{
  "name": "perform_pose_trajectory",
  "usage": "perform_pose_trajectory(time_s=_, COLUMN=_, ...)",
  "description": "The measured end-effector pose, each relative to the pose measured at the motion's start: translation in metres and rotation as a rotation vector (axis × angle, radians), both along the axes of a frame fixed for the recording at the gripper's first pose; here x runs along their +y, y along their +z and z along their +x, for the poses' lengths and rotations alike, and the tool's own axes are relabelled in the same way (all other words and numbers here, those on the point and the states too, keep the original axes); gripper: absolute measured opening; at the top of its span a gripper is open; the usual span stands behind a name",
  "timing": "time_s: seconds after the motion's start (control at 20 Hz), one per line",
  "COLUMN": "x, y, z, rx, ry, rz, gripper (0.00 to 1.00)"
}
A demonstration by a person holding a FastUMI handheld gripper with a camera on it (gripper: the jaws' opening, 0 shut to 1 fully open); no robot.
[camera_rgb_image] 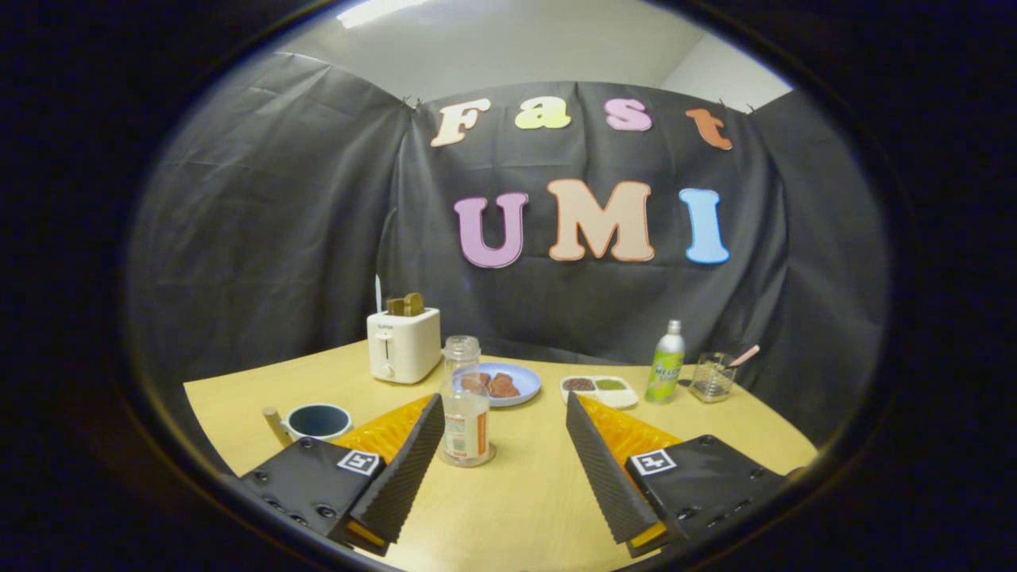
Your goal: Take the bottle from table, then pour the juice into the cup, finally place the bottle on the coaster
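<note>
A clear bottle [465, 401] with an orange and white label stands upright and uncapped on the wooden table [524, 500]. A thin round disc, which looks like the coaster [486, 457], shows under its base. My gripper [503, 401] is open with nothing between its fingers. The bottle stands just ahead of the left finger [409, 469], close to its inner side, and well apart from the right finger [604, 469]. To the left, beyond the left finger, sits a white cup [318, 421] with a dark inside; I cannot see any liquid in it.
Behind the bottle are a white toaster [403, 344] with toast in it and a blue plate [526, 383] with food. Further right are a white two-part dish [599, 389], a green bottle [666, 362] and a glass jug [712, 376] holding a pink spoon.
</note>
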State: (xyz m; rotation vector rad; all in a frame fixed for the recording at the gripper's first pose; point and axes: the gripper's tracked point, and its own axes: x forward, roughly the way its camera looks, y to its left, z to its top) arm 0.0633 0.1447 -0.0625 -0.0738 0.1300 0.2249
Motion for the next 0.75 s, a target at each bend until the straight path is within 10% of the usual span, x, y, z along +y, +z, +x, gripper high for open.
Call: perform_pose_trajectory(time_s=0.75, x=-0.047, y=0.046, z=-0.033, rx=-0.038, ry=-0.128, rz=-0.022, gripper=0.98)
